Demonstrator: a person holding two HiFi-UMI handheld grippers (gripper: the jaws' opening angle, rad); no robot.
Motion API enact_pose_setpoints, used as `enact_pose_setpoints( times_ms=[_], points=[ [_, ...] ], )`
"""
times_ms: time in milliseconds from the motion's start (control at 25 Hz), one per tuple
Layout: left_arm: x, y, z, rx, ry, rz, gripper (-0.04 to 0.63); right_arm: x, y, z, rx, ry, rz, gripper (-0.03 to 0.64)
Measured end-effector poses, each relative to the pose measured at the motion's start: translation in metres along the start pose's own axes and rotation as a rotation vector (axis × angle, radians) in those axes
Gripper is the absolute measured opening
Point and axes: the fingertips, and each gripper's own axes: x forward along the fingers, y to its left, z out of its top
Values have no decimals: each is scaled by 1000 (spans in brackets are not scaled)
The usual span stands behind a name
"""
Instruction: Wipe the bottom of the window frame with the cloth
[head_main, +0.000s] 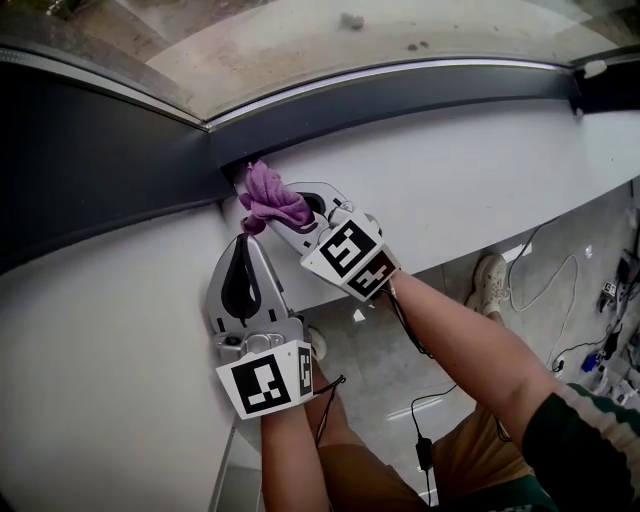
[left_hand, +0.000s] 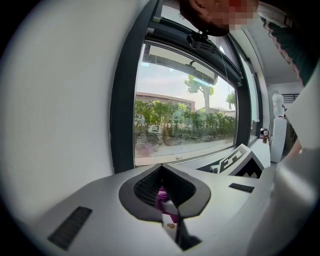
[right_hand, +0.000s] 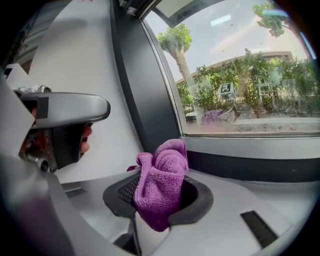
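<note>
Right gripper (head_main: 292, 214) was clamped on the purple cloth (head_main: 268, 196), a bunched wad filling the hollow between its 2 jaws and sticking out past the tips. The cloth sat up against the lower edge of the dark window frame (head_main: 400, 100), right at the corner where the bottom rail met the dark upright; the right gripper view showed it in front of both. Left gripper (head_main: 243, 250) lay just beside the right one on the white sill (head_main: 480, 170), jaws closed tip to tip with nothing pinched. In its own view only a bit of purple showed through the hollow behind the tips. Its tips pointed at the cloth's lower edge, very near; contact there couldn't be made out. Both marker cubes faced the head camera. Glass (head_main: 350, 40) lay above the frame. A shoe (head_main: 490, 283) and loose cables (head_main: 560, 290) were on the floor below the sill.
</note>
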Motion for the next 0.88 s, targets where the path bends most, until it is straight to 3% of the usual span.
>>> enact_pose_setpoints(
  times_ms=[360, 480, 640, 880],
  points=[
    [3, -7, 5, 11, 37, -28, 9, -12, -13, -17, 16, 79, -56, 129],
    [7, -16, 5, 51, 62, -11, 9, -22, -22, -13, 16, 62, -55, 129],
    [11, -38, -7, 70, 112, 47, 9, -46, -31, -23, 107, 39, -51, 129],
    [26, -75, -8, 86, 131, 35, 9, -78, -66, -33, 138, 32, -70, 129]
  ],
)
